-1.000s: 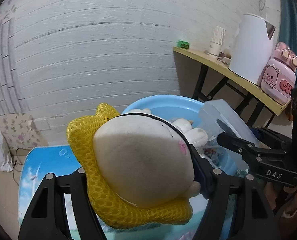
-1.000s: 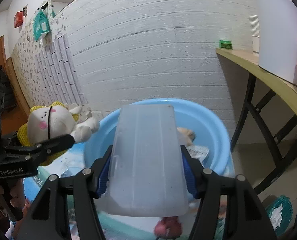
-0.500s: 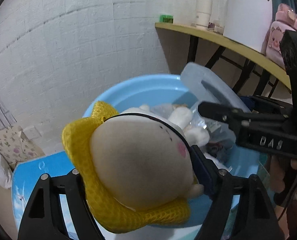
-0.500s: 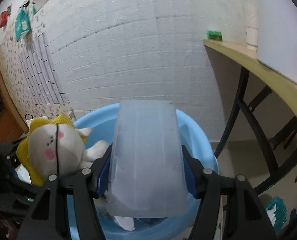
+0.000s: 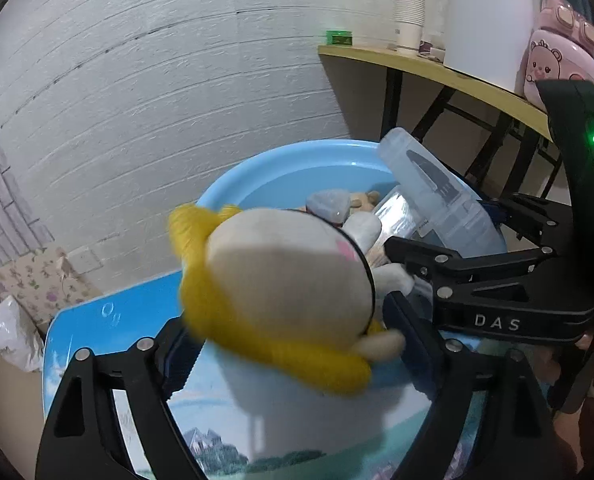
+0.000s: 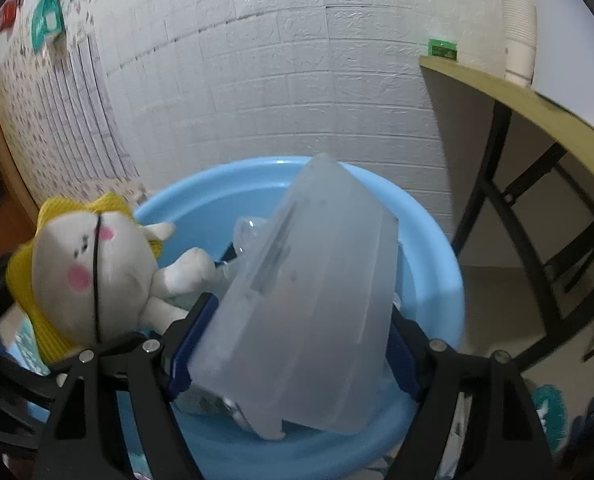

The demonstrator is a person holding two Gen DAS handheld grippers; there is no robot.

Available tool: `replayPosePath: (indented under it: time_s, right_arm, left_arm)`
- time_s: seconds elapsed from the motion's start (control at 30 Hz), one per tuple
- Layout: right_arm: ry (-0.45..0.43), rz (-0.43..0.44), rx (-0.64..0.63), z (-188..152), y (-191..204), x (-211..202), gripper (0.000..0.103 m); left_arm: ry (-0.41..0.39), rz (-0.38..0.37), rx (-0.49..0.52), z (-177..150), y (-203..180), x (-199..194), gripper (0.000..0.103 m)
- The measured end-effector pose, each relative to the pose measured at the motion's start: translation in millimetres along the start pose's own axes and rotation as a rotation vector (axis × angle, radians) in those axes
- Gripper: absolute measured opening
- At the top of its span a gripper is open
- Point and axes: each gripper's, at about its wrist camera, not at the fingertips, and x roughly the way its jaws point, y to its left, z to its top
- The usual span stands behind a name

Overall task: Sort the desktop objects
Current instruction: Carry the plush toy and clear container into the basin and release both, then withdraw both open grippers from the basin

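My left gripper (image 5: 293,344) holds a white plush doll with a yellow hood (image 5: 285,280) over the near rim of a light blue basin (image 5: 257,184); the doll looks blurred and tilted. It also shows in the right wrist view (image 6: 89,276), at the basin's left rim. My right gripper (image 6: 293,344) is shut on a translucent plastic box (image 6: 309,304), tilted over the basin (image 6: 429,240). That box shows in the left wrist view (image 5: 437,196) on the right. Small items lie in the basin.
The basin stands on a table with a blue scenic print (image 5: 109,320). A yellow shelf (image 5: 437,72) at right carries paper cups (image 5: 409,20), a white appliance and a pink bear box (image 5: 557,56). A white brick wall is behind.
Both grippers have moved in over the basin. The plastic box has tilted to the right. The doll has shifted and tipped in the left gripper's fingers.
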Motion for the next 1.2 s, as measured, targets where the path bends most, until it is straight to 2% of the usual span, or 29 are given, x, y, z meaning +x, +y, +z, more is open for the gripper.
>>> replayPosePath:
  time_s: [0.07,0.17,0.27,0.37,0.43,0.57,0.67,0.83,1.0,1.2]
  right_arm:
    - [0.004,-0.026,0.007,-4,2,-4,0.078]
    - [-0.002,-0.012,0.039,-8,0,-11,0.078]
    - [-0.01,-0.013,0.047,-13,4,-19,0.078]
    - [-0.002,-0.023,0.036,-17,12,-25,0.078]
    - [-0.001,-0.027,0.033,-19,17,-29,0.078]
    - [0.011,-0.07,0.002,-22,28,-35,0.079]
    - [0.027,-0.081,0.0,-24,36,-39,0.079]
    - [0.025,-0.137,0.006,-27,49,-49,0.078]
    - [0.045,-0.103,0.036,-28,54,-57,0.079]
    - [0.061,-0.087,0.061,-32,65,-61,0.079]
  left_arm:
    - [0.003,0.003,-0.011,-3,3,-3,0.086]
    - [0.018,0.039,-0.037,-9,8,-5,0.092]
    - [0.013,0.023,-0.11,-16,17,-10,0.093]
    - [0.042,0.012,-0.178,-19,25,-13,0.097]
    - [0.063,0.036,-0.196,-21,28,-14,0.101]
    - [0.097,0.071,-0.229,-32,32,-20,0.103]
    - [0.135,0.128,-0.235,-42,34,-19,0.103]
    - [0.138,0.162,-0.242,-52,40,-25,0.103]
    - [0.121,0.221,-0.192,-56,41,-38,0.103]
    - [0.105,0.199,-0.167,-59,32,-53,0.103]
